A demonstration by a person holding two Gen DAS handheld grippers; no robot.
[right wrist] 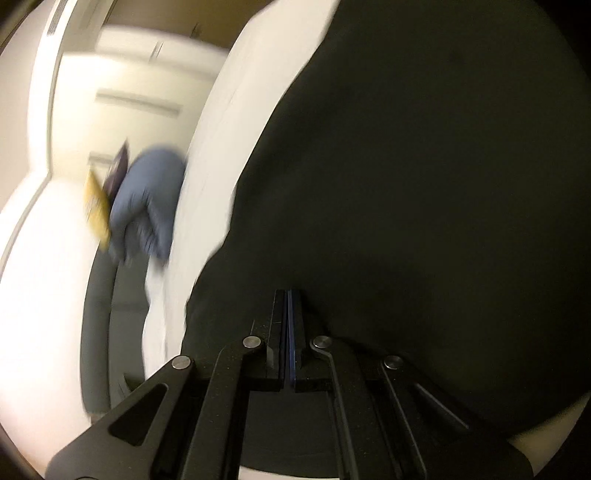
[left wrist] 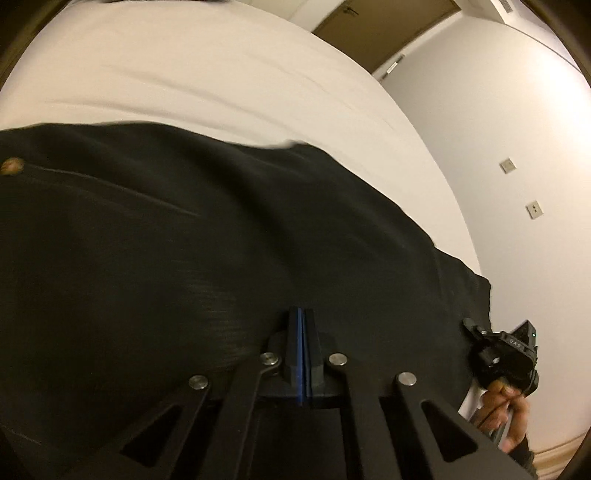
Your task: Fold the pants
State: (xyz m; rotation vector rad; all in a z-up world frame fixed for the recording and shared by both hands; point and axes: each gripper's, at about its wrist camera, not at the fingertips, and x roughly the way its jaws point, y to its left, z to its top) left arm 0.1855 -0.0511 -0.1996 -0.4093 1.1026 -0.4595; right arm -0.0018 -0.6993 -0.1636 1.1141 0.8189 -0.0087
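Note:
Black pants lie spread over a white bed, with a brown button at the left edge. My left gripper is shut, its blue pads pressed together with the tips sunk into the black cloth. At the pants' right edge my right gripper is held by a hand. In the right wrist view the right gripper is shut. The pants wrap around its tips and fill the right of that view, above the white bed.
A white wall with two plates runs close along the bed's right side, and a brown door stands beyond. Left of the bed in the blurred right wrist view are a blue garment, a yellow item and dark grey furniture.

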